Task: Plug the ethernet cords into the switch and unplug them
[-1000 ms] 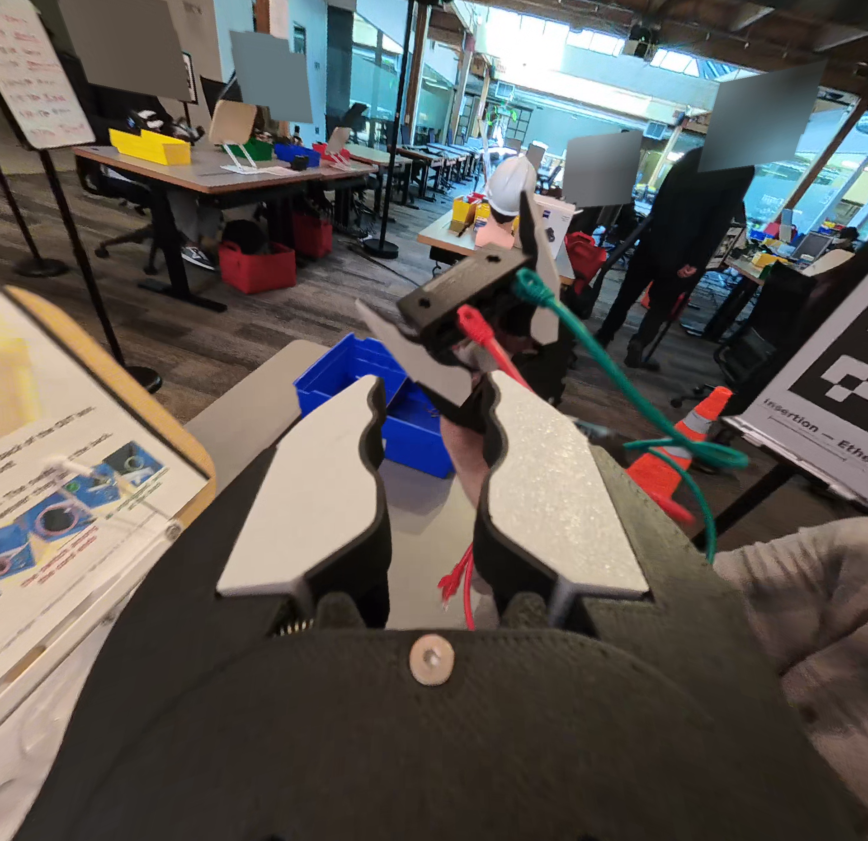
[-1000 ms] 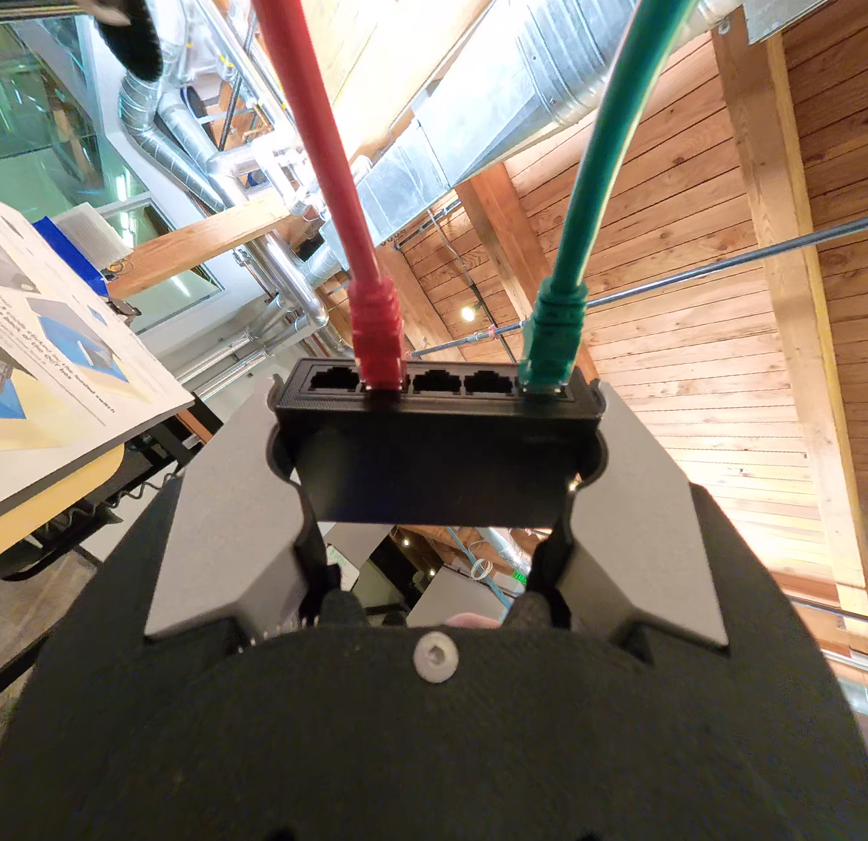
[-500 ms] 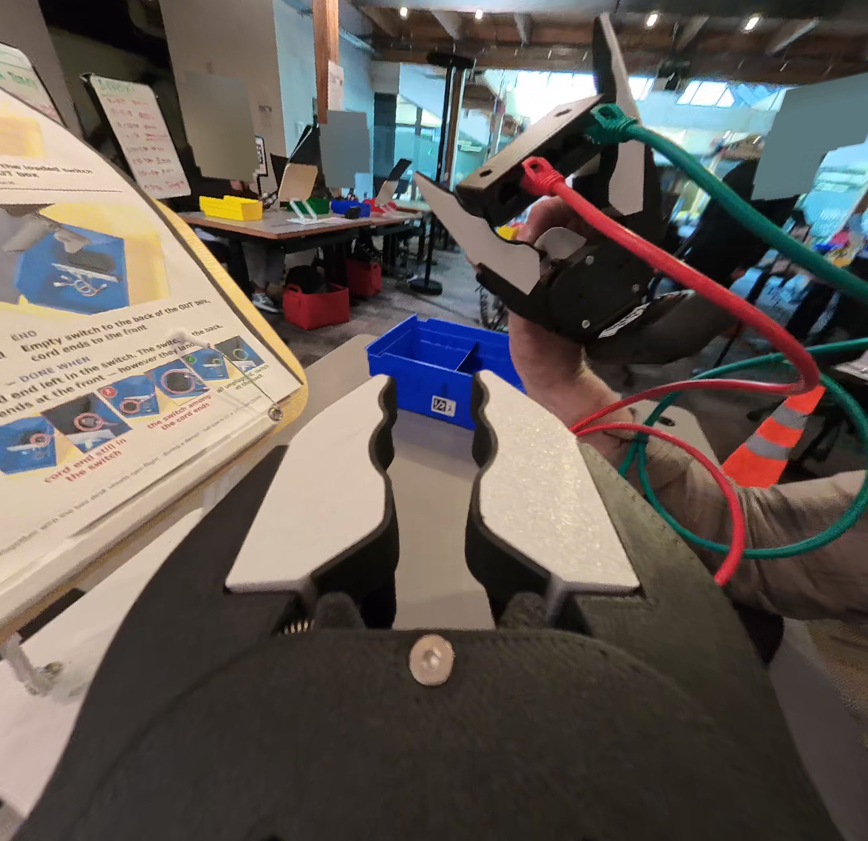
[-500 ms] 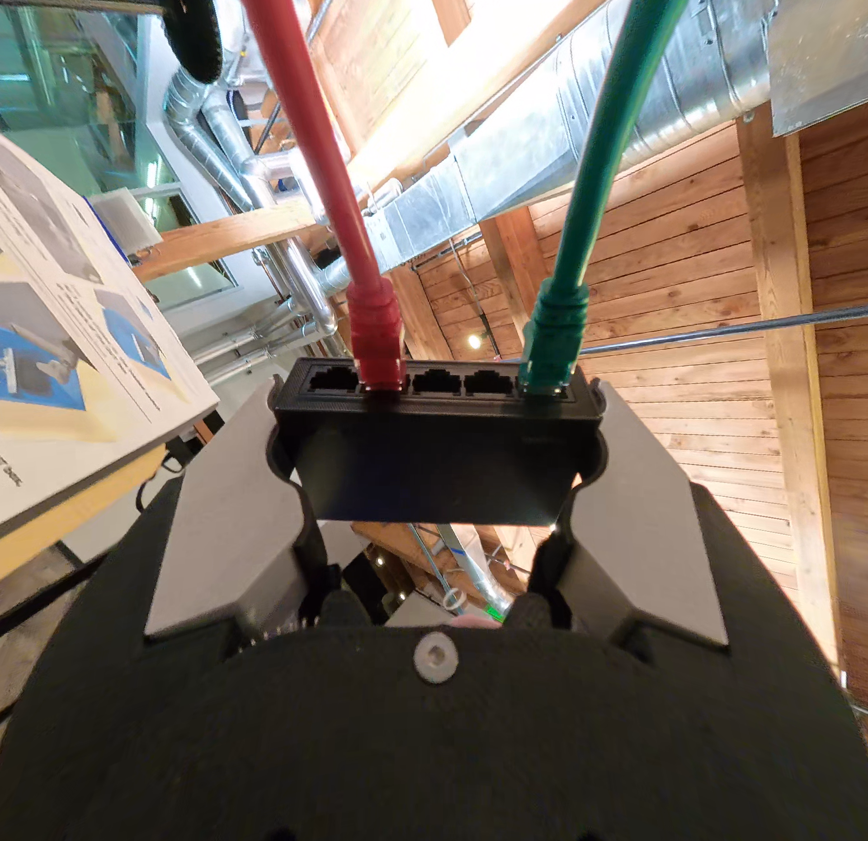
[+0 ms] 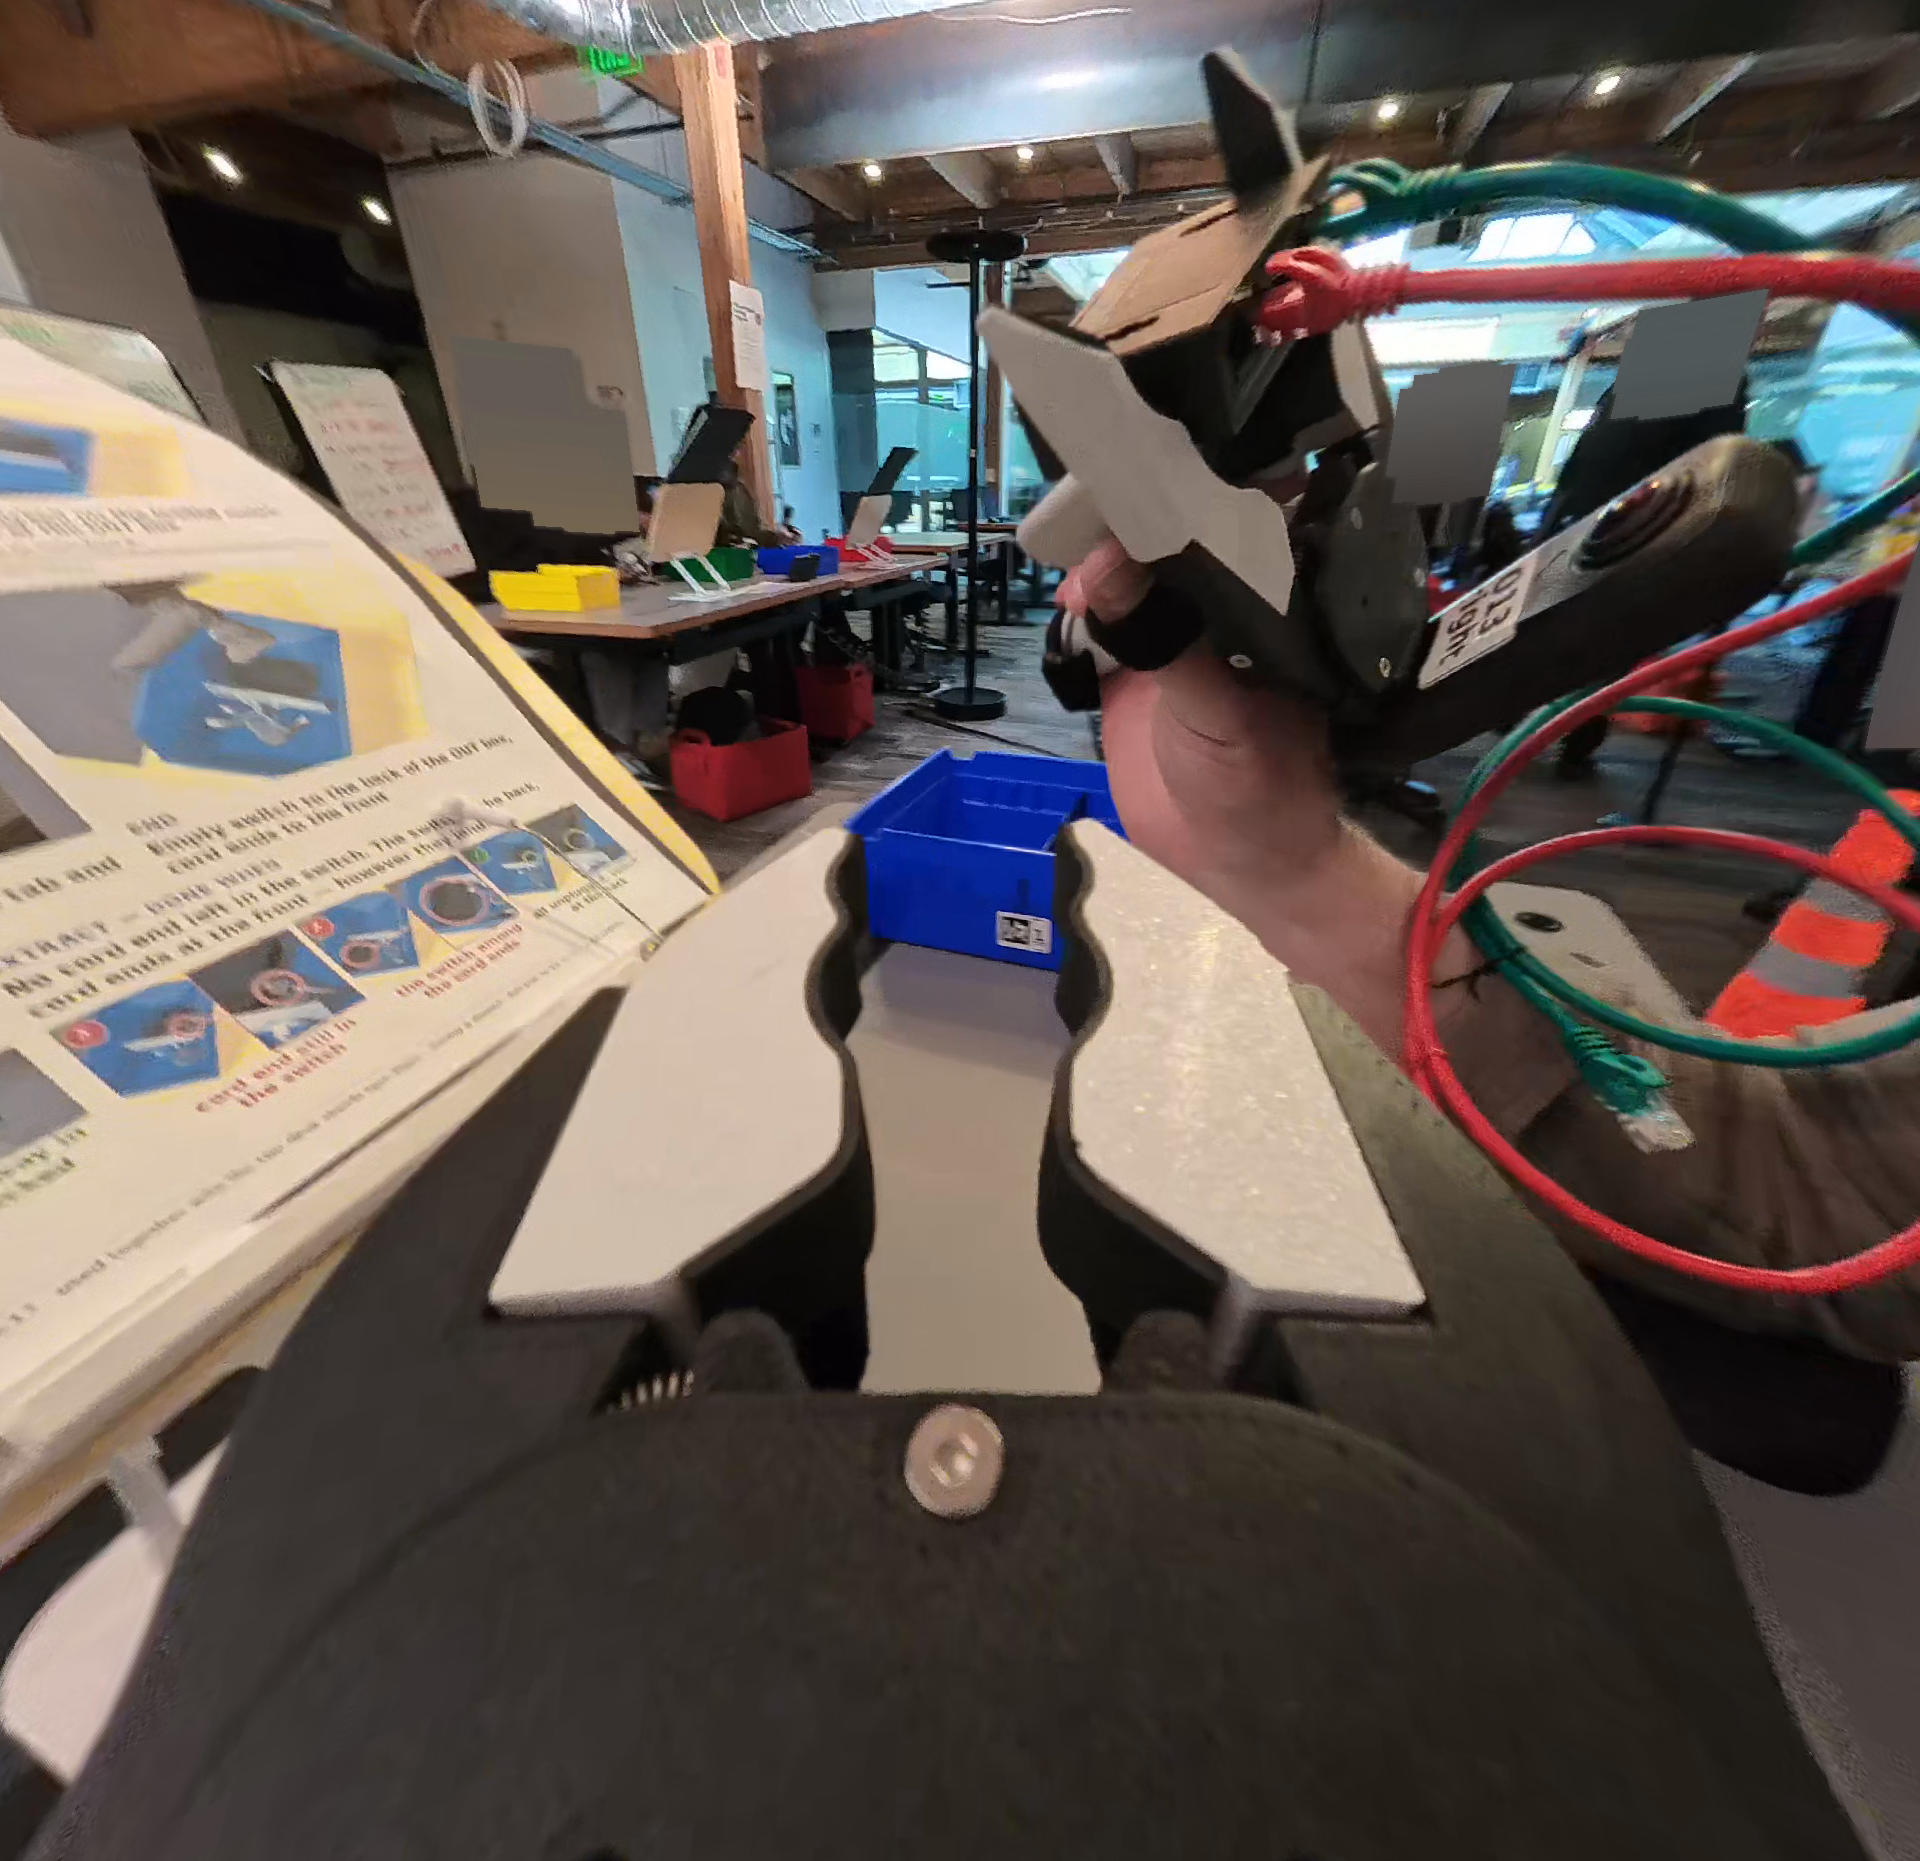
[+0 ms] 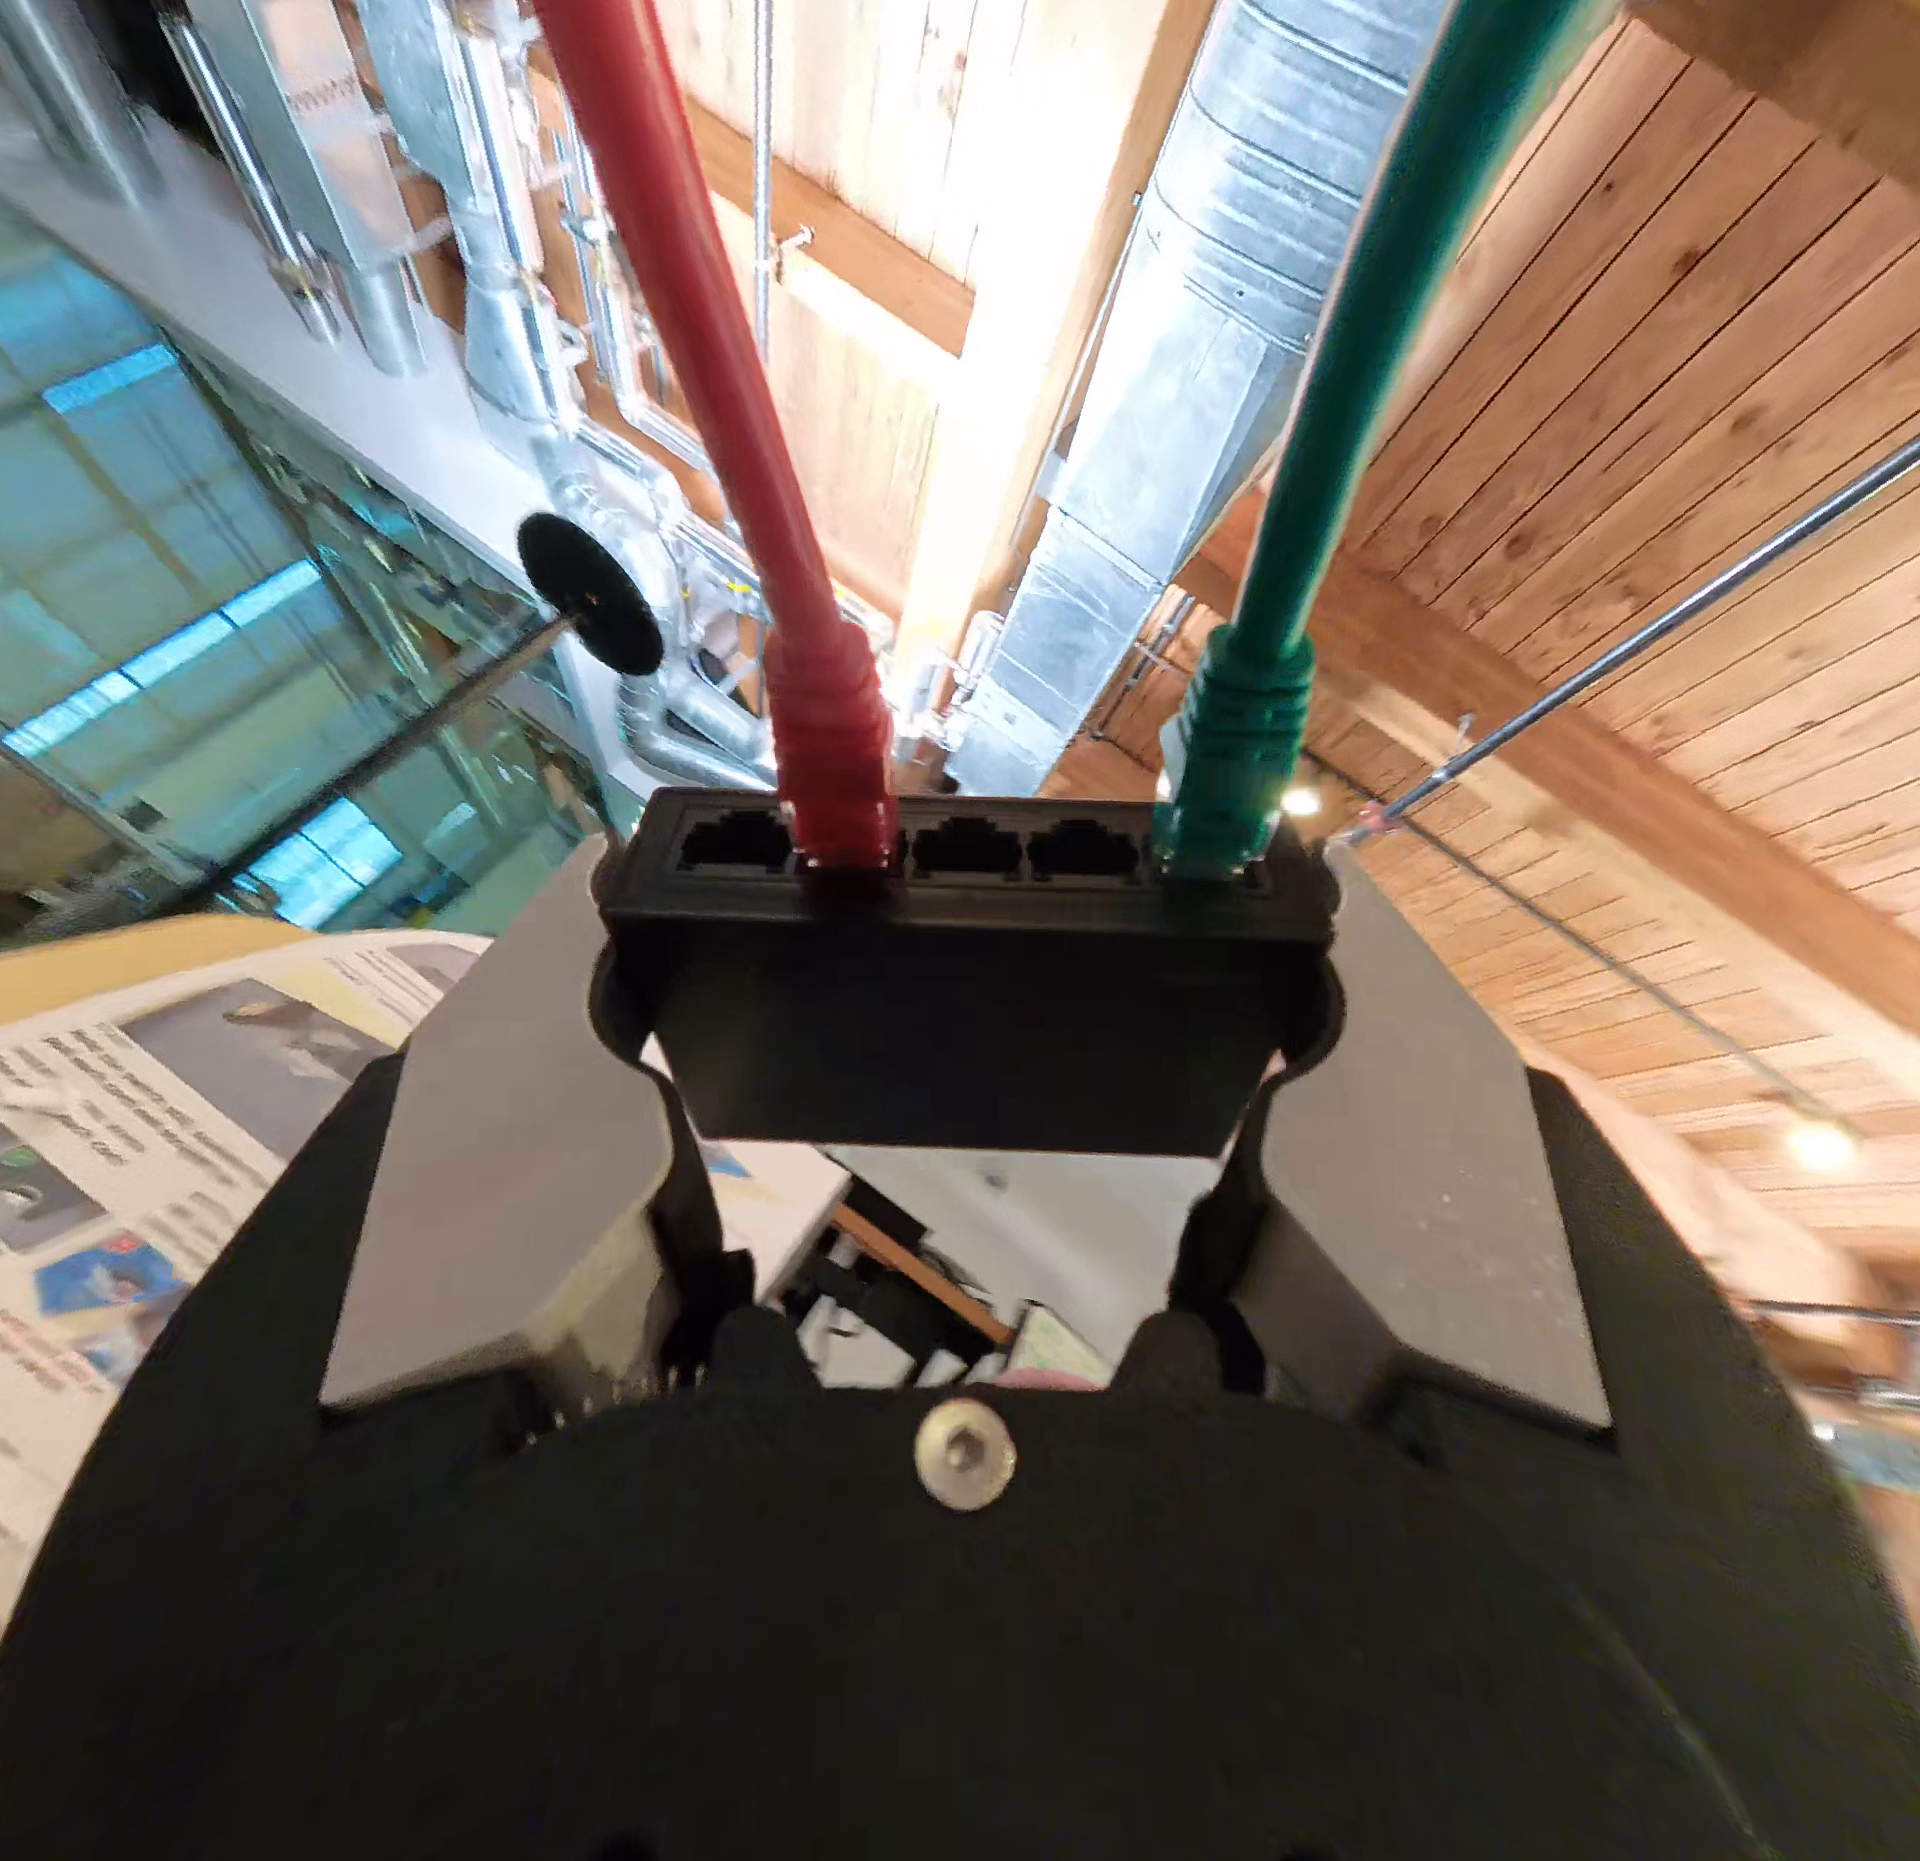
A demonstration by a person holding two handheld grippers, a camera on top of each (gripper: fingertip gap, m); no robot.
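Black plastic, box-shaped and lined with five ports, the ethernet switch [image 6: 966,964] is sitting clamped by its two ends between the grey fingers of the right gripper [image 6: 964,990], which is pointing up toward the wooden ceiling. Counting from the switch's left end, a red ethernet cord [image 6: 831,762] is sitting in the second port and a green ethernet cord [image 6: 1236,751] in the fifth; the other three ports are showing empty. In the left wrist view the switch [image 5: 1174,289] is being held high, above and to the right of a blue plastic bin [image 5: 961,866] on the grey table [image 5: 961,1167]. Below the switch, both cords are hanging in loops, with a loose green plug [image 5: 1621,1079] dangling. The left gripper [image 5: 956,897] is spread apart, grasping nothing, its fingers pointing at the bin. Left of the switch, a printed instruction sheet [image 5: 260,824] is leaning on a board.
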